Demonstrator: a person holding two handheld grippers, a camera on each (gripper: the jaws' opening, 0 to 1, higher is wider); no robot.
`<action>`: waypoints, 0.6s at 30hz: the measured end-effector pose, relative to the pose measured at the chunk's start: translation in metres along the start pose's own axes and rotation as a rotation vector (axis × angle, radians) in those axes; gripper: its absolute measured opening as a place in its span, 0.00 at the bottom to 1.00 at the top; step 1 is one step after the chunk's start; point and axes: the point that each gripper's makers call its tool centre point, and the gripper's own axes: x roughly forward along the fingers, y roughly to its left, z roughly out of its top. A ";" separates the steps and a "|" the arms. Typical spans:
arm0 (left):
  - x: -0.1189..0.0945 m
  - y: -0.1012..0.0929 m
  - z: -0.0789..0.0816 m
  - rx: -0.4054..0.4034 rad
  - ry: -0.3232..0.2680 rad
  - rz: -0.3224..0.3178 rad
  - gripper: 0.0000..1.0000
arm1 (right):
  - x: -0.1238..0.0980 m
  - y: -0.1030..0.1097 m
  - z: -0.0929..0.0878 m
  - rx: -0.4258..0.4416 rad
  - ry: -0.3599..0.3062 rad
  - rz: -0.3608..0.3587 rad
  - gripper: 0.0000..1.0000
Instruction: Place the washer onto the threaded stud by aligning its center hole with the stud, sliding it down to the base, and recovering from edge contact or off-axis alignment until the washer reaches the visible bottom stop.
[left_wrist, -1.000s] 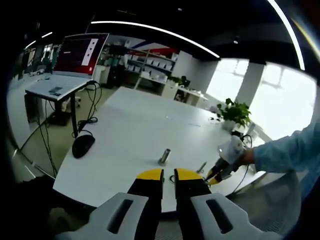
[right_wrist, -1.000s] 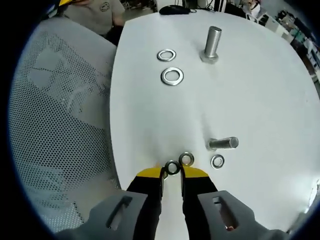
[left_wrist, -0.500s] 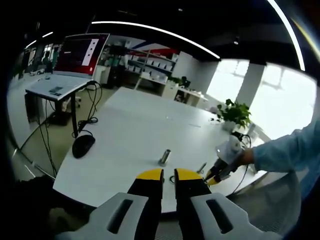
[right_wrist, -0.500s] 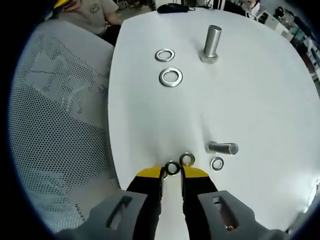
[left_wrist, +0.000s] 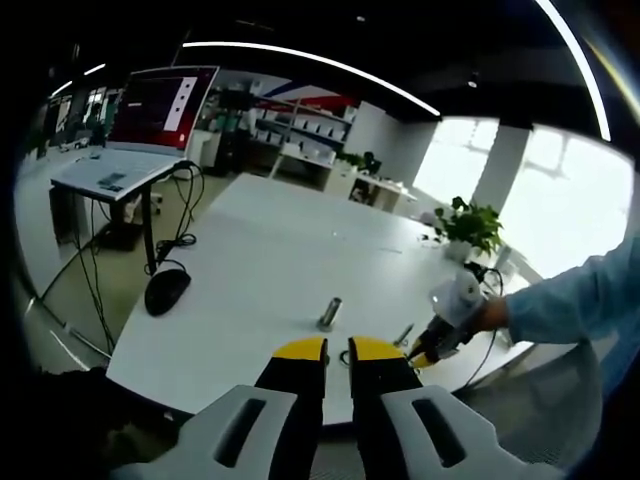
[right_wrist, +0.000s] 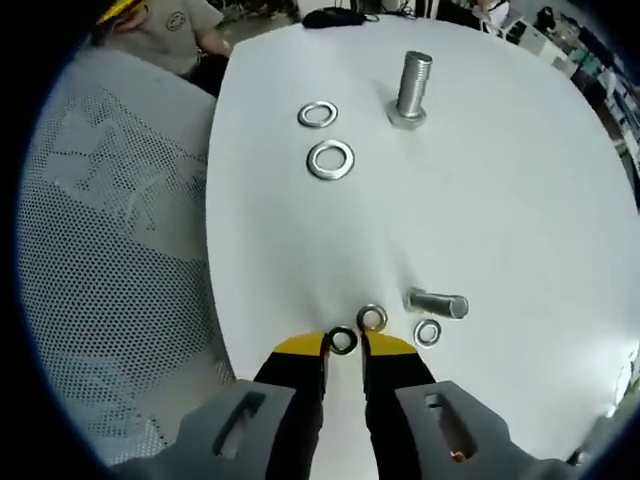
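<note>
Right tool pinching flat metal washer; left tool pressed together; threaded stud upright.

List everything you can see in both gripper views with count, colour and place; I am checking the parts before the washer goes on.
Table: one, white, under all the parts.
Upright stud: one, silver, standing at the far end of the table.
Large washers: two, silver, flat on the table beside the upright stud.
Lying bolt: one, silver, on its side near the right gripper.
Small washers: two, silver, flat by the lying bolt.
Gripped washer: one, dark, between the right gripper's tips.
Mesh chair: one, white, beside the table edge.
Mouse: one, black, on the table.
Potted plant: one, green, far end of the table.
Left gripper: yellow tips, near together, nothing between.
Right gripper: yellow tips, closed on the gripped washer.
</note>
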 end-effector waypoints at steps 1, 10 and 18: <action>0.000 0.000 0.000 0.000 0.001 0.000 0.06 | 0.003 0.002 0.002 -0.008 -0.005 0.001 0.16; 0.000 0.000 0.000 0.000 0.000 0.001 0.06 | 0.001 -0.001 0.000 -0.169 0.059 -0.021 0.14; 0.000 0.000 0.000 0.000 -0.001 0.000 0.06 | 0.000 0.003 -0.007 -0.152 0.009 -0.015 0.19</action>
